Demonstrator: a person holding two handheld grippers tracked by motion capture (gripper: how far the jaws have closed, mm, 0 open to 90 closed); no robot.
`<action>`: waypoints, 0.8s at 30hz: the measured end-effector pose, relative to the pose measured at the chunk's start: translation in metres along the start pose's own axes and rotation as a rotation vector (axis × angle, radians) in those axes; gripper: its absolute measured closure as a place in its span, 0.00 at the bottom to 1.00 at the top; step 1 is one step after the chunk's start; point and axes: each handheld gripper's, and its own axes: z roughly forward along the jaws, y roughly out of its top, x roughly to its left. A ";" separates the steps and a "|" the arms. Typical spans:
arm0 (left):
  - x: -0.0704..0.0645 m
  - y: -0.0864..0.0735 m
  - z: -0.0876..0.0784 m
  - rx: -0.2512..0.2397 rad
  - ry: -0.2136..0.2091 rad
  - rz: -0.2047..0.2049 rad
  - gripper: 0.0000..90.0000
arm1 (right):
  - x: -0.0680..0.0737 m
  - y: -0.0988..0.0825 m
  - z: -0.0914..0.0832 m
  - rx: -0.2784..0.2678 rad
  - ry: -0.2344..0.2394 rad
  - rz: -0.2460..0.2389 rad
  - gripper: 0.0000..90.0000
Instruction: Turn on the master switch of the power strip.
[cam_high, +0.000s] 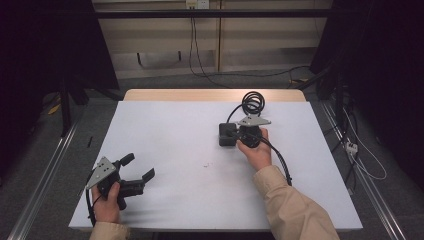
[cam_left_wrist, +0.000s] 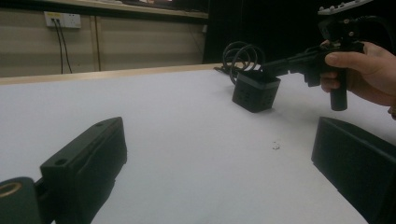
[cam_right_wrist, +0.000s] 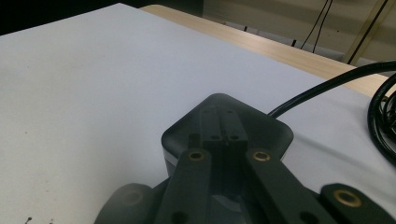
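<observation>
The black box sits right of centre on the white bench, its coiled cable trailing behind it. My right gripper rests clenched on the box's top, with nothing visibly grasped. My left gripper hovers released near the bench's left front. I judge the box rigid, fairly light, with smooth sides; best pinched across opposite walls, minding cable drag.

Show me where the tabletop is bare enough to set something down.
Bare: the wide white middle between the left tool and the black cube-shaped box, plus the far-left corner. Crowded: far right, where the right tool, box and coiled cable bunch together.
</observation>
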 end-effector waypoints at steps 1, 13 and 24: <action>0.000 0.000 0.000 0.001 0.001 -0.003 0.03 | 0.000 0.000 0.000 0.000 -0.002 0.001 1.00; 0.001 -0.001 -0.002 0.001 0.002 -0.005 0.03 | 0.001 0.001 0.001 -0.009 0.001 0.009 1.00; 0.002 -0.001 -0.005 0.000 0.011 -0.005 0.03 | -0.001 0.002 -0.003 -0.003 -0.026 0.022 0.77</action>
